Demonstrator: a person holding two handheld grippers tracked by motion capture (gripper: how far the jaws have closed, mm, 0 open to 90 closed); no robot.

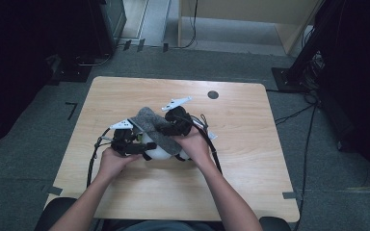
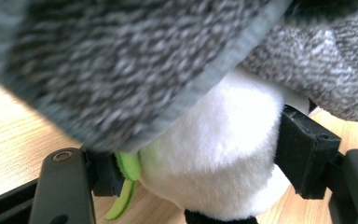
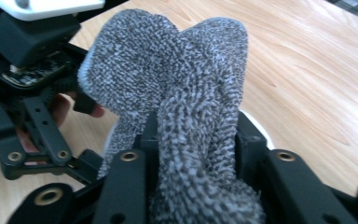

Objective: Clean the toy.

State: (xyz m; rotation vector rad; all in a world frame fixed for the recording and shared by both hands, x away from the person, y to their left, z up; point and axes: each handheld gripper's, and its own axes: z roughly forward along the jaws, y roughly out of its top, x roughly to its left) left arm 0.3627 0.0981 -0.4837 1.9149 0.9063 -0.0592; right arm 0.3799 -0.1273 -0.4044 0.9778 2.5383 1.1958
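centre of the high view: both grippers meet over a white plush toy [image 1: 160,150] on the wooden table [image 1: 250,159], with a grey knitted cloth [image 1: 150,121] draped over the toy. left gripper [image 2: 200,172]: jaws clamped on the toy's white body. right gripper [image 3: 196,154]: jaws pinched on a fold of the cloth. a green part [image 2: 127,179] at lower left is possibly the toy's trim.

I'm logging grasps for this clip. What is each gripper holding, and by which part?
The left gripper clamps the white plush toy across its round body. The right gripper pinches the grey knit cloth by a bunched fold at its near end.
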